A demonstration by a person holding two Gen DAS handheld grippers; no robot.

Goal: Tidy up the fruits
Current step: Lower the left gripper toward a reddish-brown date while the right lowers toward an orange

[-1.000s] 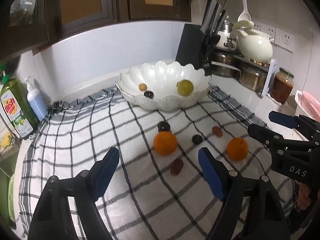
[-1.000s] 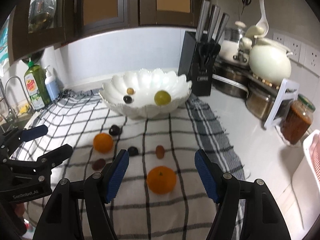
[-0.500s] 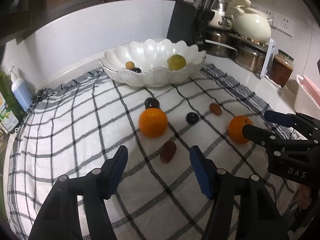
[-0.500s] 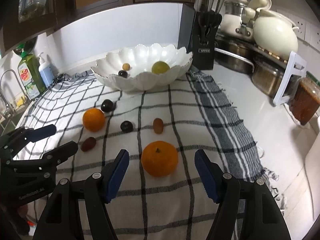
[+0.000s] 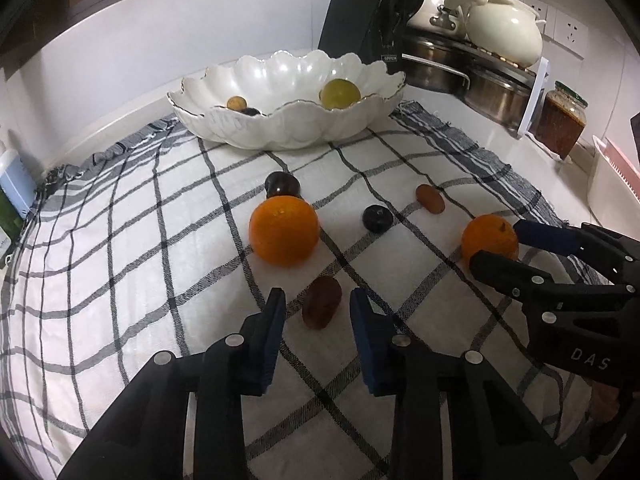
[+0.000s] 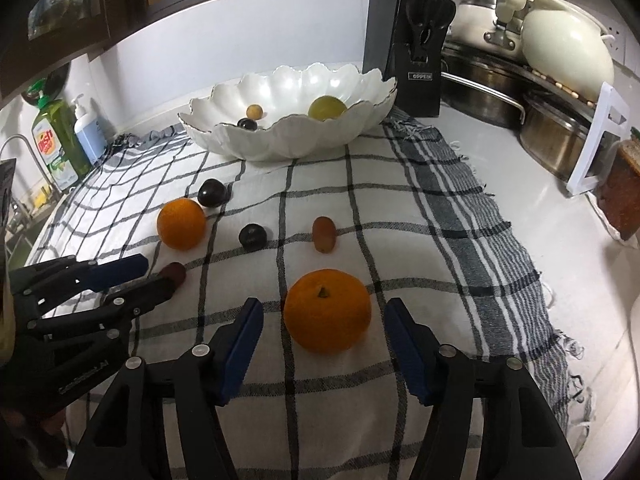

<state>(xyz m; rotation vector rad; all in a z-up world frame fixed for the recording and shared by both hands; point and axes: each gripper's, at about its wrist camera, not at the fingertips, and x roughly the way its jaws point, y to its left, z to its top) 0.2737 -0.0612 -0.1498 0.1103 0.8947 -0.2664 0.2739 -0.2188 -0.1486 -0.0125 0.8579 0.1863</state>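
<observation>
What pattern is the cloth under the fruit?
White woven cloth with a black grid check and grey-striped edge; clearest in the right wrist view.

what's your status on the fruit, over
Left gripper closing around brown date, not yet gripped. Right gripper closing, straddling orange. Bowl path clear.

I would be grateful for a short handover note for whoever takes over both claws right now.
Left claw: closing around the brown date, pads not yet touching.
Right claw: closing around the near orange, gaps on both sides.
Done: green fruit and two small fruits in the white bowl.
Left on the cloth: both oranges, including the far orange, two dark plums, two dates.
</observation>
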